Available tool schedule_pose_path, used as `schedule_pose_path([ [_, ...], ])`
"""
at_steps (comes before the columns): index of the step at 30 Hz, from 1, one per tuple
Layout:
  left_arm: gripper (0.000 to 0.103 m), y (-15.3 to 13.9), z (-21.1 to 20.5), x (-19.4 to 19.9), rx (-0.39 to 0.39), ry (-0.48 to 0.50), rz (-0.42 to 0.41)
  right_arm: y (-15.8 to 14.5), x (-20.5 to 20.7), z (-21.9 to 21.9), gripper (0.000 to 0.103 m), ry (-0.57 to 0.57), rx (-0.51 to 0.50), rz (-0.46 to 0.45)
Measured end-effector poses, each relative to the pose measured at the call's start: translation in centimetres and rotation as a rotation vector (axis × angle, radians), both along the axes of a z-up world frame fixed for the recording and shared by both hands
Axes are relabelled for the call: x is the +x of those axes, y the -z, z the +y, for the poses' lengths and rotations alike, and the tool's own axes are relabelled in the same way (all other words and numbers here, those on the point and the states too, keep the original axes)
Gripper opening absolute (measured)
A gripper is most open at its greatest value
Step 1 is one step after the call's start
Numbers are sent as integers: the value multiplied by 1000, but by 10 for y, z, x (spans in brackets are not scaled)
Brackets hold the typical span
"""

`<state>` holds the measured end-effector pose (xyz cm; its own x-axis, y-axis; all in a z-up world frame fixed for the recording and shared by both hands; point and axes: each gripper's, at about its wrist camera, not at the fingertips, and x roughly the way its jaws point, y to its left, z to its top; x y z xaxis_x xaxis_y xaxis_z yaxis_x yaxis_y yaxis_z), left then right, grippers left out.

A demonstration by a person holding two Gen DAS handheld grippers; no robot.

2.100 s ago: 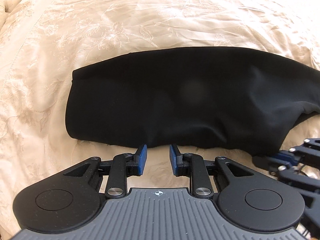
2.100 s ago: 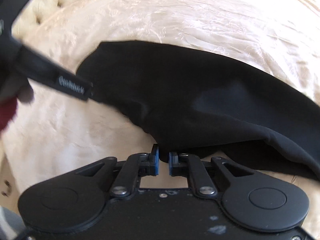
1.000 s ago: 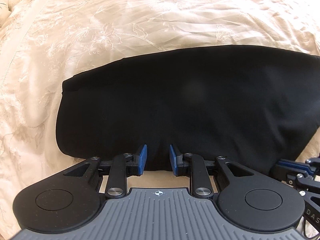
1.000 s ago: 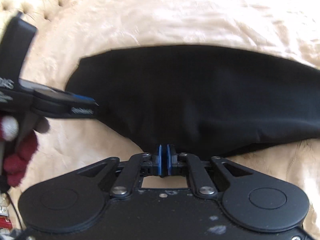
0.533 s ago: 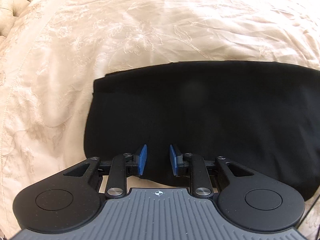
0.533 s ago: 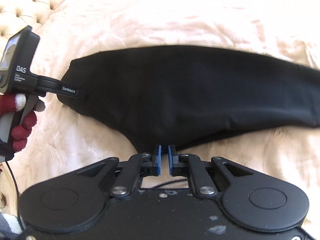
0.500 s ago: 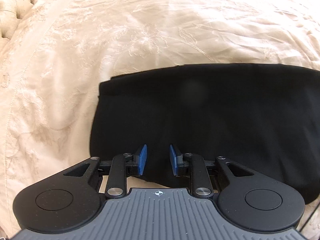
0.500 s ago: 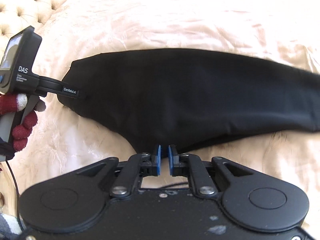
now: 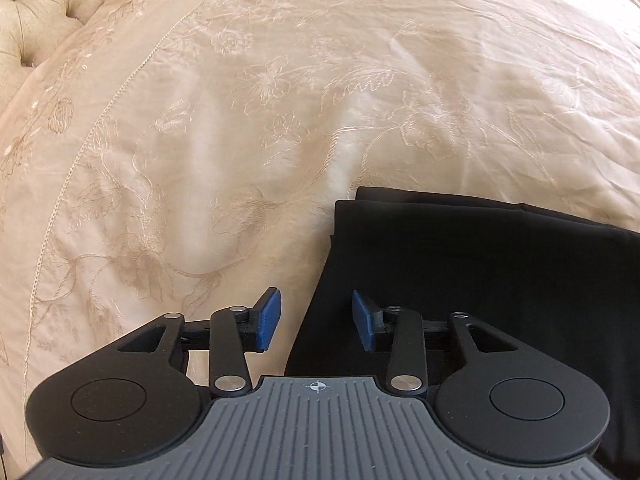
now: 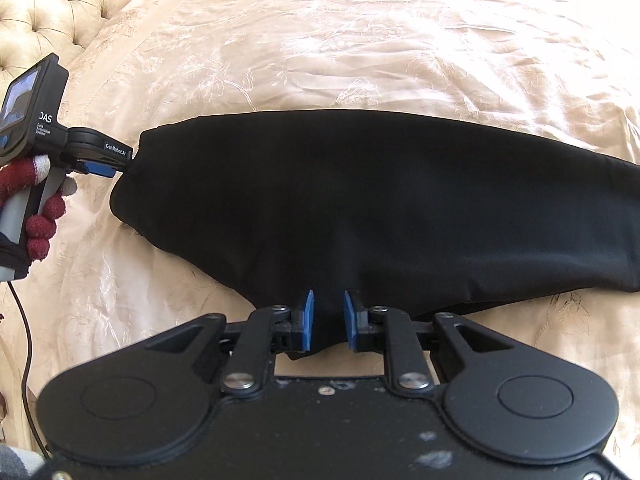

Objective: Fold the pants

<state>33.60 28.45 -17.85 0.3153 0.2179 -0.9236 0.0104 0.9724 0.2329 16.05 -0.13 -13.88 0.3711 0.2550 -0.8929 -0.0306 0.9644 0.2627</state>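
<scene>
The black pants (image 10: pixel 360 208) lie folded lengthwise in a long band on the cream bedspread. In the left wrist view their left end (image 9: pixel 480 272) fills the lower right. My left gripper (image 9: pixel 316 322) is open, with the pants' left edge between its pads. It also shows in the right wrist view (image 10: pixel 106 160) at the pants' left end. My right gripper (image 10: pixel 327 320) is open a little, its blue pads on either side of the near edge of the pants.
The embroidered cream bedspread (image 9: pixel 280 100) spreads all around the pants. A tufted cream headboard (image 10: pixel 48 4) stands at the far left. A red-gloved hand (image 10: pixel 36 208) holds the left gripper's handle, with a black cable hanging below it.
My left gripper has opened wider and shifted left to the pants' left end. My right gripper has opened from nearly shut and released the near edge; the pants lie flatter.
</scene>
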Motion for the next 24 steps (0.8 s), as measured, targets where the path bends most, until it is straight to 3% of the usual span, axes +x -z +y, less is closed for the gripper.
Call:
schedule_pose_path([
  [2,50,9,1,5,-14,-11,51,7,1,8,20,3,-2,6],
  [5,49,20,2,18,-60,-45,91,7,-1,8,20,8,-2,16],
  [9,28,8,-9,34,-139,-20,33,3,-4,6,20,19,-1,15],
  [12,28,7,-33,44,-66,88,13,3,-6,4,23,40,6,21],
  [16,28,16,-48,48,-15,135,20,4,-10,-2,47,91,14,41],
  [20,29,14,-44,33,-20,143,13,3,-11,-11,47,181,9,37],
  [24,29,10,-43,28,-3,172,13,-9,-9,-11,45,180,-67,-87],
])
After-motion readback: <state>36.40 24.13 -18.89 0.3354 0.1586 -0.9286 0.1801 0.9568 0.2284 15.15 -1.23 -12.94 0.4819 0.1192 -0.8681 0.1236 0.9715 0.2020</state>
